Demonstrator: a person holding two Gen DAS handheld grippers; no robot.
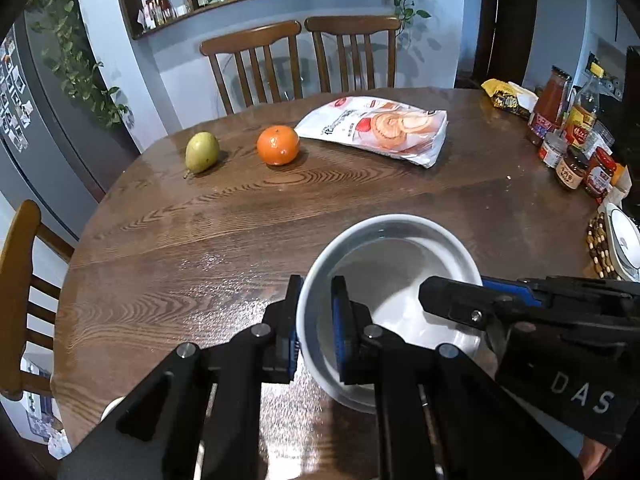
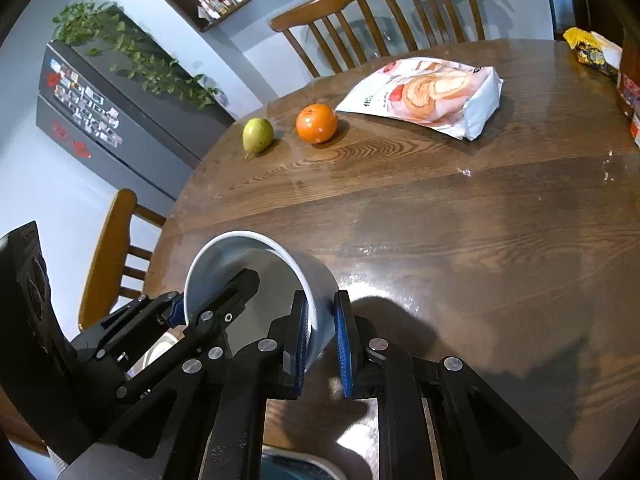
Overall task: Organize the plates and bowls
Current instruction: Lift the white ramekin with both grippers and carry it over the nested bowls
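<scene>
Currently both claws are clamping opposite walls of the white bowl [image 1: 400,264]: left gripper [image 1: 316,328], right gripper [image 2: 320,344] | sharing its weight, keeping it off the table [image 1: 200,232] | pear [image 1: 202,152], orange [image 1: 278,145], snack bag [image 1: 376,128] lying beyond, well apart.

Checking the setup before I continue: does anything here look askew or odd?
The white bowl is tilted rather than flat, pinched on opposite rim walls by the left hand-held gripper and right hand-held gripper. Nothing looks spilled or broken on the wooden table.
</scene>
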